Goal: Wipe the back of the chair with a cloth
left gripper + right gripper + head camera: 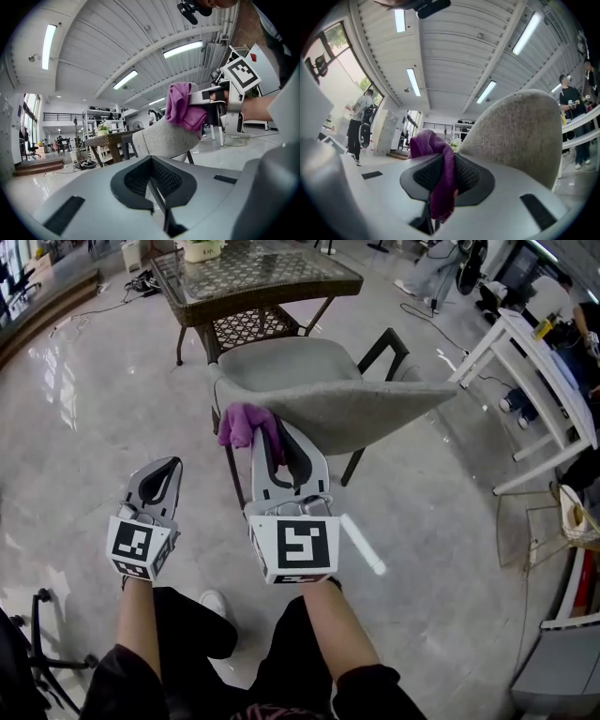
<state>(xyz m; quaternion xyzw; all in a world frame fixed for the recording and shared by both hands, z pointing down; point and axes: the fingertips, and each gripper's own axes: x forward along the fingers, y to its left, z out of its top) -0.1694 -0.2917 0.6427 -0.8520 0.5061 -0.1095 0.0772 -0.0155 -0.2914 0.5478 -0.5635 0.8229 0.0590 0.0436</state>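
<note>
The chair [319, 390], a grey upholstered seat on dark legs, stands on a glossy pale floor [94, 409] with its back turned toward the person holding the two tools. A purple cloth [242, 425] sits bunched at the left end of the back's top edge and rests against the fabric there. The right tool [278, 442] is clenched on the cloth; the right gripper view shows a fold of it pinched between the dark pads and hanging down, with the chair's back looming just to the right. The left tool [167, 470] is held lower and off to the left, well apart from the chair, over bare floor. Its jaws are pressed together with nothing between them, as the left gripper view shows. That view also looks across at the cloth lying on the rim of the chair's back, with the right tool behind it. Beyond the chair stands a wicker counter [281, 296] with a glass top, carrying a small pot [202, 249]. A white counter [525, 343] stands at the right.
</note>
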